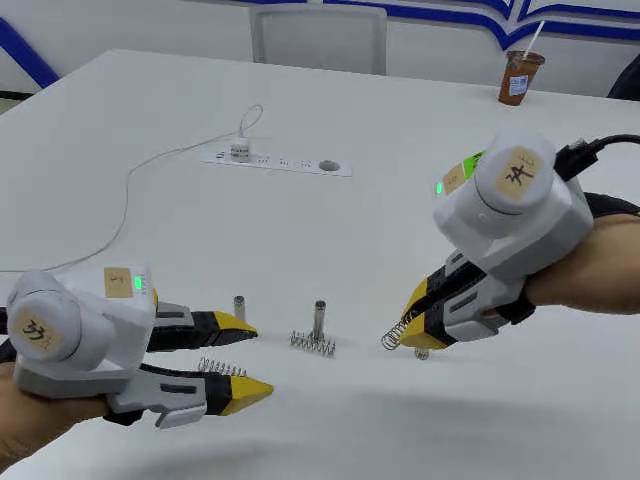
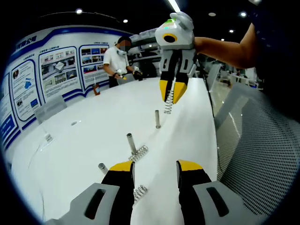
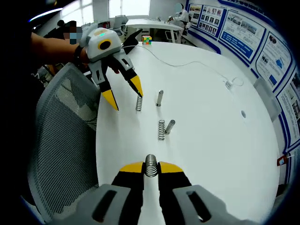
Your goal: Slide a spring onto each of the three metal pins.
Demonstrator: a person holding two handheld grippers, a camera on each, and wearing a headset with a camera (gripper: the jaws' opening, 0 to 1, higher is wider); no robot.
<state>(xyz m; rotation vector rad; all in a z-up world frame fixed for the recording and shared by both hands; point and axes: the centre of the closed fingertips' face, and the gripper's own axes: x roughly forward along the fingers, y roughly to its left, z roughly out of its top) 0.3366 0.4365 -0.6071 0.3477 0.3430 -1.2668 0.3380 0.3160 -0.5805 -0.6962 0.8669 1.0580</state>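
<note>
nearest the person, the left tool (image 1: 262, 360) sits low over the white worktop (image 1: 330, 240), to the left of the middle pin (image 1: 319, 318). its yellow-tipped jaws are spread wide and grip nothing. a first spring (image 1: 222, 368) lies flat on the worktop between those jaws; in the left gripper view it sits close to the left-hand jaw. just beyond the farther jaw tip, left of the middle pin, the short left pin (image 1: 239, 307) is upright and bare. the middle pin is upright and bare too, and a second spring (image 1: 312, 343) lies on its side at its foot, on the near side. to the right of the middle pin the right tool (image 1: 410, 330) is tilted downward. its jaws are narrowed onto a third spring (image 1: 396, 332), pinched at one end, with the free end pointing toward the middle pin. the right pin (image 1: 422, 353) peeks out beneath that tool, mostly hidden; in the left gripper view the held spring shows just beside this pin, not on it. well behind the middle pin a white power strip (image 1: 275, 160) lies flat, with a thin cable (image 1: 130, 190) curling off to the left. farthest back, a brown cup (image 1: 520, 77) with a straw stands at the back right, and a chair (image 1: 318, 38) is behind the worktop's far edge.
</note>
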